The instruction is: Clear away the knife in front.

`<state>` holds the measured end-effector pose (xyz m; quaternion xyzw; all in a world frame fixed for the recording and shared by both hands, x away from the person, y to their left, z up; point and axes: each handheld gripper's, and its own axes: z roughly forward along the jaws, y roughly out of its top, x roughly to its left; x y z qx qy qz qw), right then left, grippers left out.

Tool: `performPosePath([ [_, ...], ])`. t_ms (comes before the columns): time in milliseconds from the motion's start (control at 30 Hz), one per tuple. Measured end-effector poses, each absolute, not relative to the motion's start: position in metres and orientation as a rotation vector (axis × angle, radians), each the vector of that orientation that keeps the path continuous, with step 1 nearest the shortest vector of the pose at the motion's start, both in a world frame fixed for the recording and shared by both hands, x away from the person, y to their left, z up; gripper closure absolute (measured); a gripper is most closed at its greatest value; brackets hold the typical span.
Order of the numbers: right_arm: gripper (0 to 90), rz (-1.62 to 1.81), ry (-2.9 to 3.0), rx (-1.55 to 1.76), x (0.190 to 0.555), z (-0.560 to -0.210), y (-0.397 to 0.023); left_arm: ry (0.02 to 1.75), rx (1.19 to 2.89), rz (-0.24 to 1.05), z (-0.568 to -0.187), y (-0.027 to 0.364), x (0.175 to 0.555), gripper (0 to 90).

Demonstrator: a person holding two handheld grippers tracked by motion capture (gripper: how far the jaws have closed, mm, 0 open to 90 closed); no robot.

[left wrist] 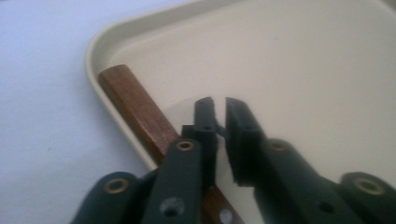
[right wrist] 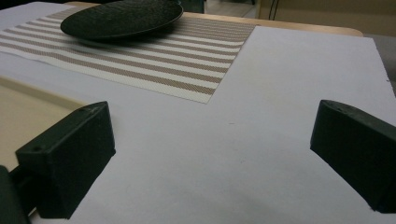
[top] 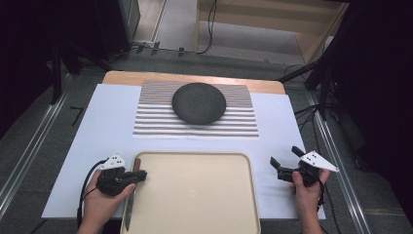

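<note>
knife (left wrist: 140, 109) blade hidden under the left hand-held gripper (left wrist: 219, 105) (handle visible), tray (top: 195, 161) cut off below

- knife (top: 131, 195) lies along the tray's (top: 195, 158) left edge
- plate (top: 198, 102) sits on the mat (top: 146, 124) — behind the tray
- all on the table (top: 87, 161)

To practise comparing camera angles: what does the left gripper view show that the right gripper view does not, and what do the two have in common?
Left gripper view alone: the knife's brown wooden handle lying along the tray's rim, and the left gripper, its jaws a narrow gap apart with nothing between them, above the tray floor.

Right gripper view alone: the dark round plate on the striped placemat, and the right gripper with jaws wide apart over the white table cover.

Shared: the beige tray, seen as a corner at the right gripper view's left edge, and the white cover.
</note>
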<state>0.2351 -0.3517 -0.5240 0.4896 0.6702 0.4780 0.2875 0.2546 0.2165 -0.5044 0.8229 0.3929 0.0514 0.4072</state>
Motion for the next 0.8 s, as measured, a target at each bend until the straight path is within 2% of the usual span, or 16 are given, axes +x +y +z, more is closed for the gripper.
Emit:
performPosePath([
  [100, 0.0, 1.265, 1.795, 1.310, 0.236, -0.524, -0.351, 0.948, 2.044, 0.188, -0.502, 0.219, 0.254, 66.4],
  [400, 0.0, 1.236, 1.800, 1.315, 0.236, -0.524, -0.349, 0.920, 1.929, 0.185, -0.493, 0.234, 0.256, 30.2],
  [800, 0.0, 1.216, 1.796, 1.326, 0.237, -0.524, -0.348, 0.905, 1.850, 0.229, -0.484, 0.251, 0.256, 12.3],
])
